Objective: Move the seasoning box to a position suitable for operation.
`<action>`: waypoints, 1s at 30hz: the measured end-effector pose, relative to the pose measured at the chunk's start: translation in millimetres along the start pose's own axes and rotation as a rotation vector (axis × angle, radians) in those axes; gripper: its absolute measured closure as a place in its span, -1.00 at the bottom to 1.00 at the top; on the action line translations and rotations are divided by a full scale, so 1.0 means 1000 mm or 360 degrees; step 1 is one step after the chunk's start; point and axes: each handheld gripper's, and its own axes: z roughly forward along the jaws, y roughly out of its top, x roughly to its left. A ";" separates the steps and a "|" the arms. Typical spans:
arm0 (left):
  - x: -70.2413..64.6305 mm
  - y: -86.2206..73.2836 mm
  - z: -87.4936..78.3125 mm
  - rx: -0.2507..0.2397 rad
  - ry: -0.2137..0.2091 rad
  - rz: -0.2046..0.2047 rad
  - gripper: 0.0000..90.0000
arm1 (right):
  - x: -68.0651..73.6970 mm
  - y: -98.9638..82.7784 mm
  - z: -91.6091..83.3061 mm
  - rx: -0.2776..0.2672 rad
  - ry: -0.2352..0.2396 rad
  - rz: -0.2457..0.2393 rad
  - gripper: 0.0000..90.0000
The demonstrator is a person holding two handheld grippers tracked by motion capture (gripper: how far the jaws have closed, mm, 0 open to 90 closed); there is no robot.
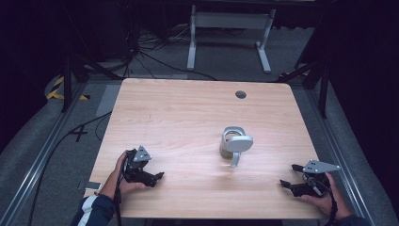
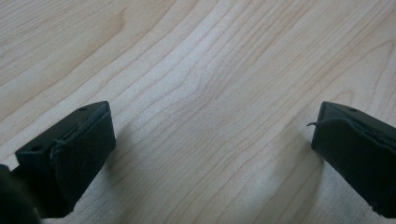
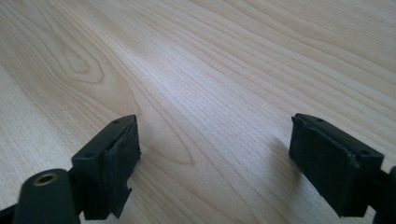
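Note:
A small grey metal cup [image 1: 231, 142] with a flat handle pointing toward me stands just right of the table's middle. My left gripper [image 1: 157, 177] rests low over the wooden table [image 1: 188, 113] near the front left, held by a hand, jaws pointing right. In the left gripper view the gripper [image 2: 212, 135] is open with bare wood between its pads [image 2: 84, 149]. My right gripper [image 1: 288, 174] sits near the front right corner, jaws pointing left toward the cup. In the right gripper view this gripper [image 3: 215, 149] is open and holds nothing.
A round cable hole [image 1: 241, 94] lies near the table's far edge. Beyond the table stand the white legs of another desk [image 1: 230, 28], with cables on the floor [image 1: 141, 52]. A small flat device [image 1: 91, 186] lies at the front left edge.

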 end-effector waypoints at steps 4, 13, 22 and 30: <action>0.001 0.000 -0.001 0.0015 -0.0009 0.0005 -1.00 | 0.000 0.000 0.000 0.0000 -0.0001 0.0001 -0.64; 0.000 -0.002 -0.003 0.0017 -0.0001 -0.0006 -0.99 | 0.001 0.003 -0.004 0.0029 0.0005 -0.0011 -0.25; -0.001 -0.002 -0.002 0.0000 0.0004 -0.0011 -0.99 | 0.001 0.004 -0.008 0.0032 -0.0025 -0.0005 0.37; -0.001 -0.002 -0.002 0.0000 0.0003 -0.0010 -0.99 | 0.007 0.010 -0.011 0.0003 0.0050 -0.0060 0.91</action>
